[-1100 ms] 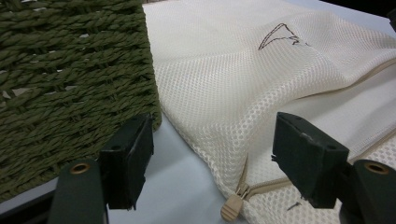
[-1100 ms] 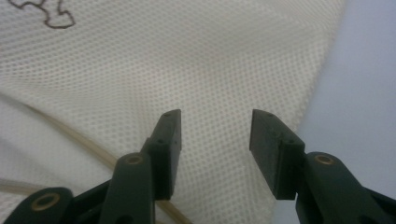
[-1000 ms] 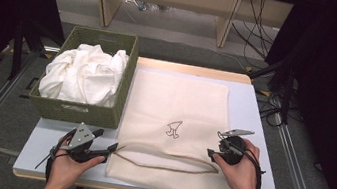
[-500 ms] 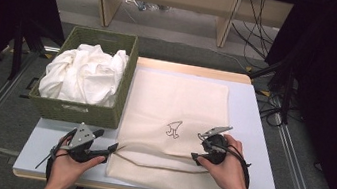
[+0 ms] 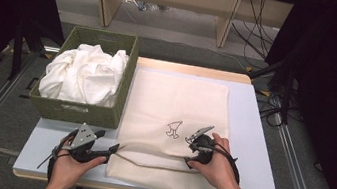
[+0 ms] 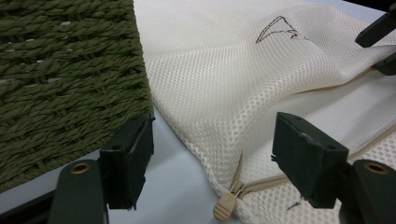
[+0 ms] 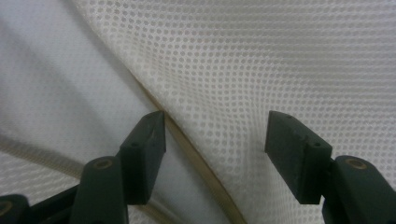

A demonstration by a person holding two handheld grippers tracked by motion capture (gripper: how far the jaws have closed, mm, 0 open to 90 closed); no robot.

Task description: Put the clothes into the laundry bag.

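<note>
Right gripper slid in along mesh bag, jaws just widened over zipper edge, ungripped; left gripper open beside it.

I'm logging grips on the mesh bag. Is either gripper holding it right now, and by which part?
Neither. The left gripper stands open around the mesh bag's corner at the zipper pull; the right gripper is open over its zipper edge.

the laundry bag is cream mesh cloth, fine-holed and matt, with a tan plastic zip pull; the basket is coarse woven green cord, rough; the cloth inside is soft, crumpled white fabric; the surface is smooth, matt pale blue; the claw pads are dull black plastic
</note>
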